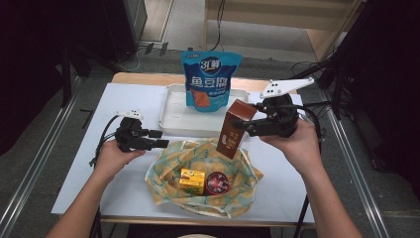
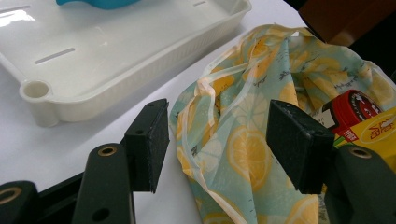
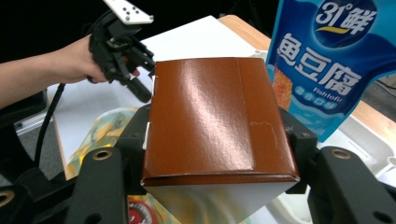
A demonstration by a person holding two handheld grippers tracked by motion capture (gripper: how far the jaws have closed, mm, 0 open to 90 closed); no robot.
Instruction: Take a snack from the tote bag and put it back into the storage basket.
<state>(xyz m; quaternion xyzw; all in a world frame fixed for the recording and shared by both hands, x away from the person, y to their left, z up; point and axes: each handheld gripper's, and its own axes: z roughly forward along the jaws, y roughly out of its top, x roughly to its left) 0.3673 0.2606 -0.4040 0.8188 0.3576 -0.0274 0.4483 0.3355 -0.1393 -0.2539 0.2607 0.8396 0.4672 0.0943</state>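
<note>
My right gripper (image 1: 250, 127) is shut on a tall brown carton (image 1: 234, 130), held tilted in the air above the lemon-print bag (image 1: 168, 171). In the right gripper view the brown carton (image 3: 212, 119) sits clamped between the two black jaws. My left gripper (image 1: 159, 139) rests at the bag's left edge, its jaws open with nothing between them. In the left gripper view the open jaws frame a fold of the lemon-print bag (image 2: 233, 140). Inside the bag lie a yellow box (image 1: 192, 181) and a round red-and-black tin (image 1: 217, 183).
A white tray (image 1: 173, 121) stands behind the bag with a blue snack pouch (image 1: 210, 79) upright in it. White paper (image 1: 109, 173) covers the table. Cables trail from both grippers, and dark stands flank the table.
</note>
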